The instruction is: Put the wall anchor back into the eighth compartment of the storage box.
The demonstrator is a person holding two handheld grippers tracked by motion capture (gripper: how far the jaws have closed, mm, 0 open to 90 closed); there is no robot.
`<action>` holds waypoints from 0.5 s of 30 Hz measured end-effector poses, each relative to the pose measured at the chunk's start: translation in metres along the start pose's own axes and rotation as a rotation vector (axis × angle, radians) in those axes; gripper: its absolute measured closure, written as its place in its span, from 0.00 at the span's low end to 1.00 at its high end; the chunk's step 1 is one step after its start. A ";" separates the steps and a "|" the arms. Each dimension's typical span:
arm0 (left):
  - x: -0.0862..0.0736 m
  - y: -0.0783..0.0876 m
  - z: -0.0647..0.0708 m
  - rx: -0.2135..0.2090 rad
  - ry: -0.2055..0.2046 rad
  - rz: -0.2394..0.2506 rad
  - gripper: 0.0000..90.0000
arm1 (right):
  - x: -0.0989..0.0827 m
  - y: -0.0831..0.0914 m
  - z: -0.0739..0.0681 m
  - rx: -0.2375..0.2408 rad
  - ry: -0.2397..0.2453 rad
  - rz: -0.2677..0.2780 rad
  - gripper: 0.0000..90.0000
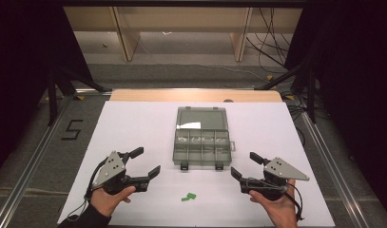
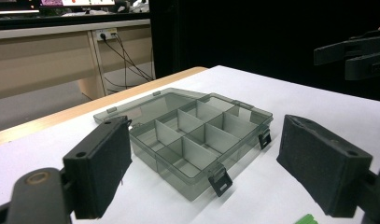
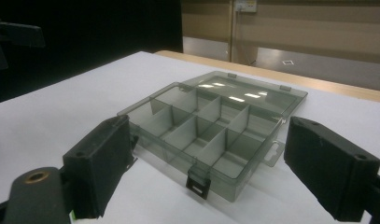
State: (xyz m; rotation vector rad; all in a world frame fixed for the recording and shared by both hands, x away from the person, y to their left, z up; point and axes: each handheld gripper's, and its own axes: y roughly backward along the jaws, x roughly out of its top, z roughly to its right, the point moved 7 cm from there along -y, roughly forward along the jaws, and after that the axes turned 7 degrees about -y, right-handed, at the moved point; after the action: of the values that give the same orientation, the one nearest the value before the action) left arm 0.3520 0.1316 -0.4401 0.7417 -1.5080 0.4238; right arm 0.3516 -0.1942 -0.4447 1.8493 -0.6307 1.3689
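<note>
Both tongs, left and right, stand apart, empty. At twelve o'clock between them on the white desk sits a smoky-grey clear plastic compartment box, lid open, black latches, unlabelled.

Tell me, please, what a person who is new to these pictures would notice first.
First, the open grey compartment box in the middle of the white table, its lid laid back flat and its compartments bare. Then the two black tools: the left tool and the right tool, both with jaws wide apart. A small green piece lies between the hands.
</note>
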 end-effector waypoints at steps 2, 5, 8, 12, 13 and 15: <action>0.000 0.000 0.001 0.004 0.009 0.000 0.18 | 0.000 0.000 -0.001 0.005 0.006 0.002 0.18; 0.000 0.000 0.001 0.004 0.009 0.000 0.18 | 0.000 -0.001 -0.002 -0.001 0.013 -0.009 0.18; 0.000 0.000 0.000 0.002 0.005 0.002 0.18 | -0.003 -0.003 -0.003 0.002 0.020 -0.028 0.18; 0.000 0.000 0.000 0.005 0.012 0.001 0.18 | -0.005 -0.005 -0.006 0.009 0.028 -0.053 0.18; 0.000 0.000 0.000 0.004 0.010 0.002 0.18 | -0.006 -0.006 -0.007 0.011 0.028 -0.059 0.18; 0.000 0.000 0.000 0.001 0.005 0.002 0.18 | -0.007 -0.006 -0.009 0.017 0.041 -0.072 0.18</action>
State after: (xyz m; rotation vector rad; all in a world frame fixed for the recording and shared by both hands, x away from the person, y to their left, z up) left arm 0.3523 0.1313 -0.4402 0.7395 -1.5045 0.4275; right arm 0.3492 -0.1836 -0.4513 1.8354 -0.5281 1.3650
